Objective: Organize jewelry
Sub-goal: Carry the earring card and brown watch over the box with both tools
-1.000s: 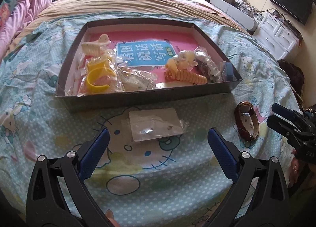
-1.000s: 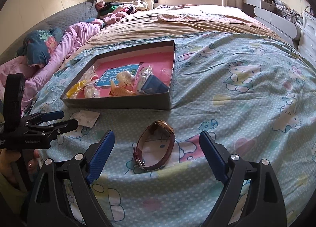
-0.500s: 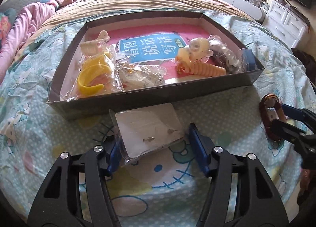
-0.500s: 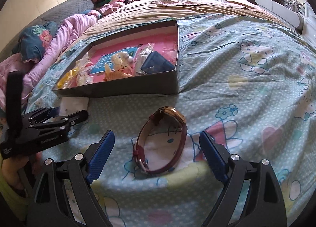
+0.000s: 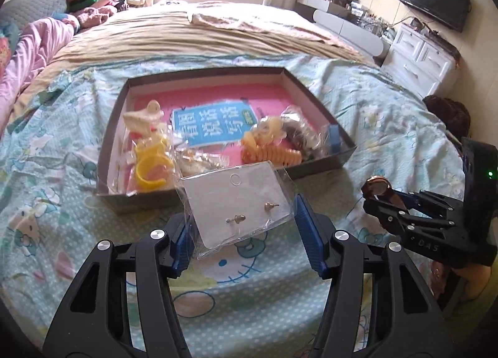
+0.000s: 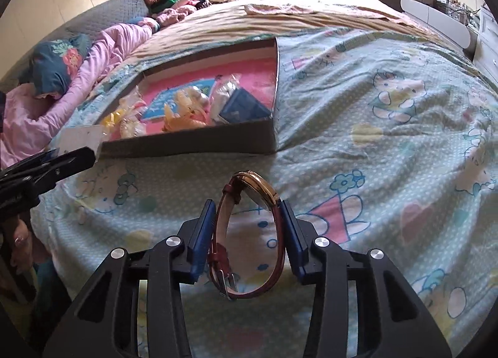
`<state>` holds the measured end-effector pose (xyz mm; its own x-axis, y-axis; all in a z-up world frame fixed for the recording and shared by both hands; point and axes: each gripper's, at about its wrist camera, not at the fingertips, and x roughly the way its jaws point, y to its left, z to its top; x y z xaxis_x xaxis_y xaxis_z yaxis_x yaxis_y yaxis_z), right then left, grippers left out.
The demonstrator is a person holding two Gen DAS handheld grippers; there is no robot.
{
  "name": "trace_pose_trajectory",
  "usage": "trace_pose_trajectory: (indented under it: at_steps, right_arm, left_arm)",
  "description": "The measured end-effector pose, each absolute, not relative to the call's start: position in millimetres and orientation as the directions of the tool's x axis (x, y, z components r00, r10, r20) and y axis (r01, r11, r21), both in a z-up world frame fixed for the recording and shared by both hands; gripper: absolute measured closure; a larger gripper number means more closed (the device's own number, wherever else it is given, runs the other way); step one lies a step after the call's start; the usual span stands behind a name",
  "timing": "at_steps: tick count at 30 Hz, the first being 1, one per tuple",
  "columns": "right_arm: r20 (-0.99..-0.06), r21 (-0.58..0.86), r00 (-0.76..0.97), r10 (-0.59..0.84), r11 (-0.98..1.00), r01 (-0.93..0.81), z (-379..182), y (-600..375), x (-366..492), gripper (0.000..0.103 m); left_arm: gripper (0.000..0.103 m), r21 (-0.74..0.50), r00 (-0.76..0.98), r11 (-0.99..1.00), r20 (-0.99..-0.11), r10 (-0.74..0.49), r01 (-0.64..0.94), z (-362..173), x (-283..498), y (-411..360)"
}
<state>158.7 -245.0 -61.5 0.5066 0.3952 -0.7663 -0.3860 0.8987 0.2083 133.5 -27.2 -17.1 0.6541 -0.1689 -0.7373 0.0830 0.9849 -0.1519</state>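
With both jaws just closed, your left gripper [image 5: 241, 233] lifts the earring card [image 5: 238, 202] off the bed [image 5: 77, 233]; your right gripper [image 6: 247, 235] clamps the watch [image 6: 249, 233], both ready for the box [image 5: 314, 168].

Box [image 5: 317, 168]: on the bed [image 5: 77, 227], in the middle.
In the box: small bags [image 5: 199, 160] and a hair clip [image 5: 270, 154] along the near wall.
Earring card [image 5: 239, 205]: in front of the box.
Watch [image 6: 249, 233]: right of the card.
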Motion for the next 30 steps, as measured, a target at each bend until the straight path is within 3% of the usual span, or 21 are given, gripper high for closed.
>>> trace_pose_trajectory:
  at_steps: [14,30]
  right_arm:
    - [-0.657,0.203,0.598,0.458,0.872,-0.445,3,-225,189,0.063]
    - [-0.663,0.181,0.604,0.442,0.878,-0.443,2,-199,241,0.063]
  left_arm:
    - [0.053,-0.176,0.676,0.984,-0.721,-0.153,0.035,-8,154,-8]
    - [0.053,-0.149,0.663,0.988,-0.736,-0.138,0.041,-8,197,-3]
